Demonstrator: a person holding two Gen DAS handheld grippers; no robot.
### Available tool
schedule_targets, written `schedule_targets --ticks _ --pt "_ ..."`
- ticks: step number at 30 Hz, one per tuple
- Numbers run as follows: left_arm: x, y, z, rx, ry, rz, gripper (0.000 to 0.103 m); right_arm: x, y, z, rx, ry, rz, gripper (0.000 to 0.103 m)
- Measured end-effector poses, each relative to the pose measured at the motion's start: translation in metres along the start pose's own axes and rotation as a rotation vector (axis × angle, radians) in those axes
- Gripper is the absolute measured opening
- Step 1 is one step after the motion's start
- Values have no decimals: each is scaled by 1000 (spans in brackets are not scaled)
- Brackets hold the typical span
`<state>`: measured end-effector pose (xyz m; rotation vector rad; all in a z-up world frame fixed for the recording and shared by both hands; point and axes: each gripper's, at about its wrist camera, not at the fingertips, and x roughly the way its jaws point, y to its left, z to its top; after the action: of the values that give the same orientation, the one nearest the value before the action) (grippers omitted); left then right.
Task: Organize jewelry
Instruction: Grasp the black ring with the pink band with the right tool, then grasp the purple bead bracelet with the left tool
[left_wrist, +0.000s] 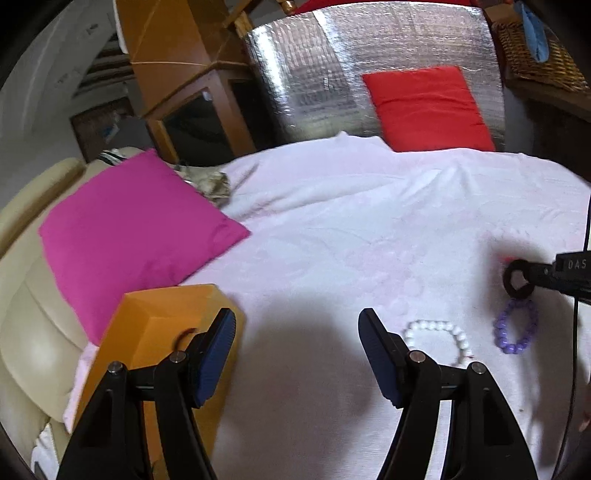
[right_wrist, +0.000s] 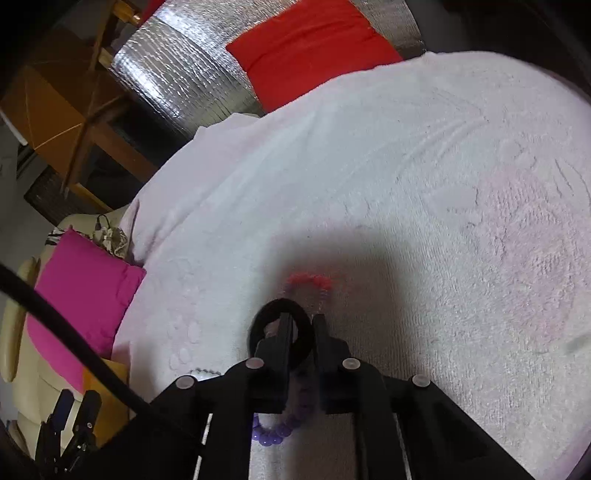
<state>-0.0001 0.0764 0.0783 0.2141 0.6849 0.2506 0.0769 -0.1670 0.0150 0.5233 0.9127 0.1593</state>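
My right gripper (right_wrist: 302, 321) is shut on a black ring bangle (right_wrist: 258, 325), held just above the white towel (right_wrist: 406, 184); it also shows in the left wrist view (left_wrist: 515, 282). A purple bead bracelet (left_wrist: 515, 326) lies just below it, partly hidden under the right gripper (right_wrist: 271, 434). A red bead bracelet (right_wrist: 310, 280) lies blurred just beyond the bangle. A white bead bracelet (left_wrist: 437, 341) lies right of my left gripper (left_wrist: 297, 334), which is open and empty above the towel. An orange box (left_wrist: 162, 328) with a small ring pull stands by its left finger.
A magenta cushion (left_wrist: 129, 236) lies at the left on a cream sofa (left_wrist: 26, 332). A red cushion (left_wrist: 428, 110) leans on a silver foil panel (left_wrist: 325, 62) at the back. Wooden furniture (left_wrist: 177, 74) stands at the back left, a wicker basket (left_wrist: 535, 51) at the back right.
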Motion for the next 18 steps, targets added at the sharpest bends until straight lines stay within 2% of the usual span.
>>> schedule_targets --ticks 5,8,18 --pt "-1 -6 0 -18 7 -68 70 -25 -4 4 -1 -66 11 10" --pt "-5 -14 -1 -10 1 -99 70 -34 -9 6 16 -71 5 10" --pt "-7 -49 -2 17 17 -254 69 -47 -50 7 72 -45 -99 10"
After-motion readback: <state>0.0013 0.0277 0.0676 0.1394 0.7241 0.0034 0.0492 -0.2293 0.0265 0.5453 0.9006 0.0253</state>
